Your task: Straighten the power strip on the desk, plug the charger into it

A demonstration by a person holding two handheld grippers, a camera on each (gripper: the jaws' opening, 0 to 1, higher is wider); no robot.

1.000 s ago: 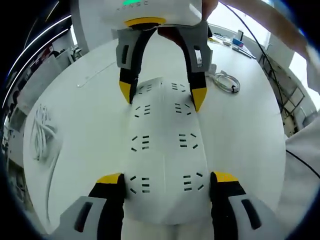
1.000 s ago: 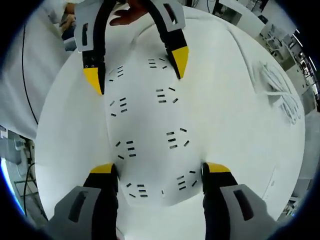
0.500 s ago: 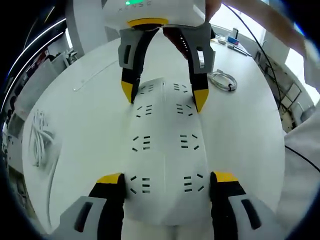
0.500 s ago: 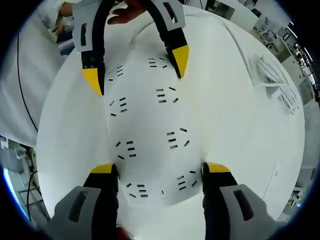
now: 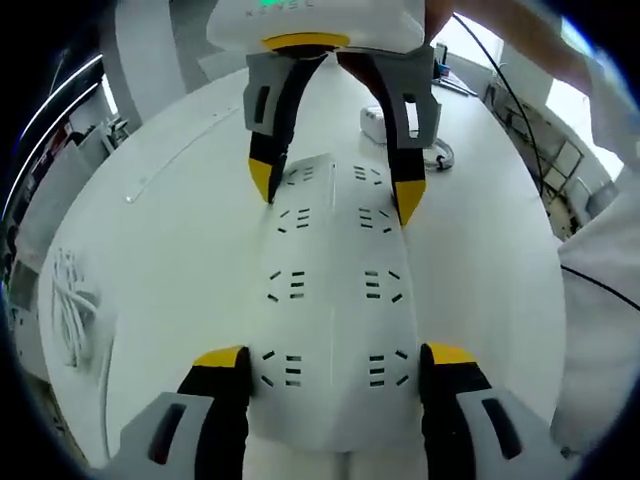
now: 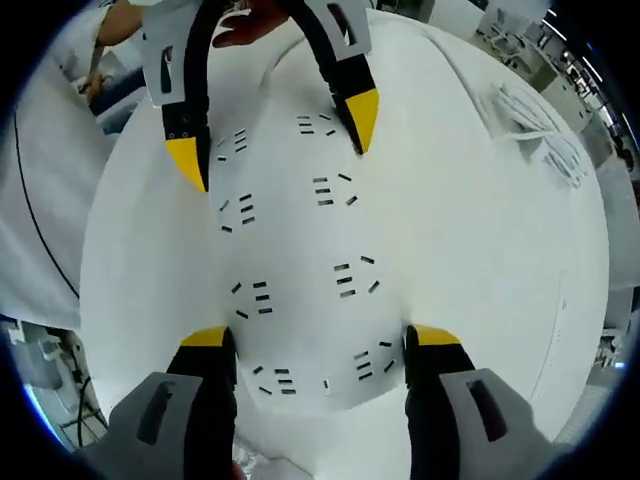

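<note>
Between the jaws of the left gripper point(image 5: 332, 362) lies one end of the white power strip point(image 5: 332, 300), clamped by its long sides; the right gripper point(image 6: 318, 342) clasps the opposite end likewise, each gripper appearing at the far end of the other's view. The strip rests flat on the white desk point(image 5: 180, 220). It looks rigid and fairly light but smooth-sided, so holding both ends should turn it without slipping. A white charger point(image 5: 376, 121) with its coiled cable sits beyond the left gripper.
</note>
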